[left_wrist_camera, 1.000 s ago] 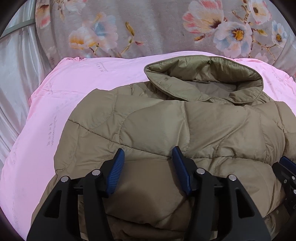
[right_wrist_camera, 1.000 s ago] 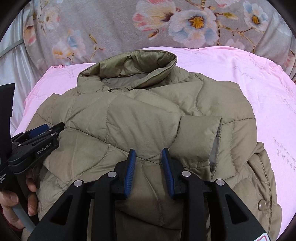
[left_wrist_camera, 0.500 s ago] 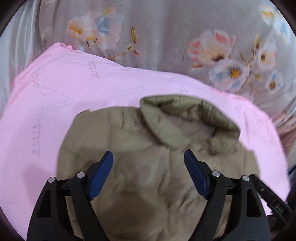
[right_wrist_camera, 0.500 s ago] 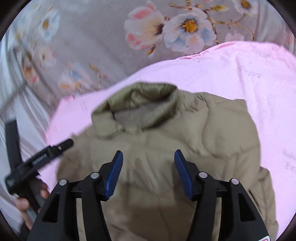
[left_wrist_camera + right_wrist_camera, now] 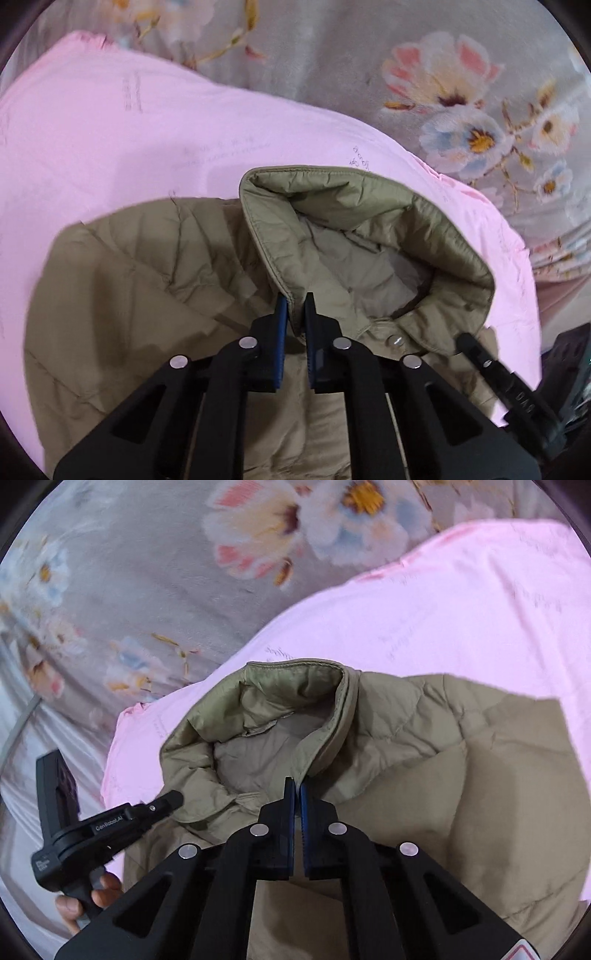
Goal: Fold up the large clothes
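Observation:
An olive quilted jacket (image 5: 147, 277) lies front up on a pink sheet (image 5: 147, 129), its stand-up collar (image 5: 369, 206) toward the far side. My left gripper (image 5: 295, 304) is shut, and the collar's left front edge is pinched between its blue pads. In the right wrist view the jacket (image 5: 443, 775) fills the lower right. There my right gripper (image 5: 297, 788) is shut on the collar's (image 5: 295, 679) other front edge, pads almost touching. Each view shows the other gripper at the collar's side: the right gripper (image 5: 476, 350) and the left gripper (image 5: 162, 803).
The pink sheet (image 5: 443, 609) lies over a grey floral blanket (image 5: 443, 74) that covers the far side (image 5: 184, 572). Pale fabric (image 5: 18, 794) lies at the left. A person's hand (image 5: 96, 893) holds the left gripper's handle.
Both grippers moved forward from the jacket's lower body up to the collar. Their jaws opened wide on the way, then closed on the collar's two front edges.

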`<action>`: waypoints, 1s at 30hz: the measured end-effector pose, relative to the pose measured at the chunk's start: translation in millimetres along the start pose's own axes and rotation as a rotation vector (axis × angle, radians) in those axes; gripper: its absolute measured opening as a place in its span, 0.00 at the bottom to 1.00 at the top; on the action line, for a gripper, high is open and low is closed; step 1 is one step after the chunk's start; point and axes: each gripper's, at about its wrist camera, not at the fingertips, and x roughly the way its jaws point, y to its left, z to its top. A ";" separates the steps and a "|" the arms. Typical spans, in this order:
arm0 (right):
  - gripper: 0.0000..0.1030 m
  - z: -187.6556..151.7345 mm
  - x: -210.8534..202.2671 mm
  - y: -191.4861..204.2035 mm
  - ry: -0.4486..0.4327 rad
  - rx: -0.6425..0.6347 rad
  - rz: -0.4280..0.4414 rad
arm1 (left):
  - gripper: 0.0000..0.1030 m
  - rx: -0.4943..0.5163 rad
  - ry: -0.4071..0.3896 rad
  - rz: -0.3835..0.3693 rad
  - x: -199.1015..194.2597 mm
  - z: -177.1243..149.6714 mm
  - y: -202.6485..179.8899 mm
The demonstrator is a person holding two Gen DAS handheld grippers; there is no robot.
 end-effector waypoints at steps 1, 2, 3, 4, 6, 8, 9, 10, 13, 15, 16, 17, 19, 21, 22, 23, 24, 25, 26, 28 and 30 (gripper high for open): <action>0.03 -3.0 2.7 -0.9 0.014 -0.017 -0.024 | 0.06 0.015 -0.001 0.011 -0.1 -3.1 0.5; 0.03 -6.9 8.6 -2.3 0.036 -0.034 -0.060 | 0.06 0.035 0.003 0.035 2.6 -7.5 1.4; 0.03 -9.8 13.5 -4.7 0.052 -0.040 -0.080 | 0.06 0.053 0.009 0.057 7.2 -11.4 2.3; 0.02 -11.3 16.8 -7.9 0.064 -0.038 -0.086 | 0.06 0.071 0.013 0.078 12.4 -14.9 3.0; 0.02 -14.7 23.1 -10.3 0.083 -0.042 -0.099 | 0.07 0.092 0.013 0.105 22.5 -23.0 4.1; 0.01 -17.1 26.4 -9.2 0.090 -0.063 -0.119 | 0.07 0.119 -0.006 0.130 24.4 -27.1 1.0; 0.01 -18.8 28.4 -7.6 0.091 -0.078 -0.134 | 0.07 0.132 -0.013 0.143 25.9 -29.0 -0.6; 0.00 -20.1 30.0 -5.0 0.089 -0.095 -0.152 | 0.07 0.139 -0.015 0.151 27.4 -29.6 -1.7; 0.00 -19.2 31.0 -3.4 0.090 -0.112 -0.164 | 0.07 0.169 -0.027 0.190 30.1 -32.0 -7.3; 0.02 -18.0 28.5 -7.8 0.101 -0.091 -0.138 | 0.09 0.176 -0.034 0.199 28.7 -33.2 -8.4; 0.03 -16.9 26.5 -8.7 0.109 -0.082 -0.132 | 0.11 0.173 -0.038 0.199 24.4 -33.2 -7.6; 0.04 -16.0 21.4 -9.1 0.115 -0.071 -0.130 | 0.15 0.172 -0.040 0.202 20.4 -33.0 -6.5; 0.13 -12.3 4.2 -6.3 0.102 -0.049 -0.124 | 0.21 0.172 -0.046 0.194 1.7 -32.5 -4.3; 0.13 -4.1 -16.9 -2.4 0.056 -0.050 -0.108 | 0.34 0.167 -0.076 0.155 -20.1 -27.7 -1.8; 0.13 3.4 -25.7 2.0 0.028 -0.063 -0.108 | 0.40 0.167 -0.113 0.134 -36.0 -19.3 -0.5; 0.13 10.6 -31.5 6.2 0.003 -0.070 -0.112 | 0.45 0.166 -0.142 0.136 -44.5 -11.8 -1.2; 0.14 23.6 -36.6 12.9 -0.029 -0.073 -0.109 | 0.47 0.160 -0.180 0.144 -54.4 1.9 -2.3; 0.15 34.6 -37.0 18.4 -0.044 -0.071 -0.101 | 0.50 0.153 -0.199 0.146 -58.4 11.2 -3.5; 0.15 45.3 -35.2 23.5 -0.059 -0.068 -0.090 | 0.52 0.140 -0.220 0.146 -61.6 27.3 -5.0; 0.16 63.8 -27.4 30.6 -0.083 -0.072 -0.075 | 0.52 0.089 -0.231 0.148 -57.8 57.2 -5.1; 0.17 79.2 -10.9 34.4 -0.089 -0.059 -0.074 | 0.52 0.027 -0.213 0.136 -46.1 84.4 -5.0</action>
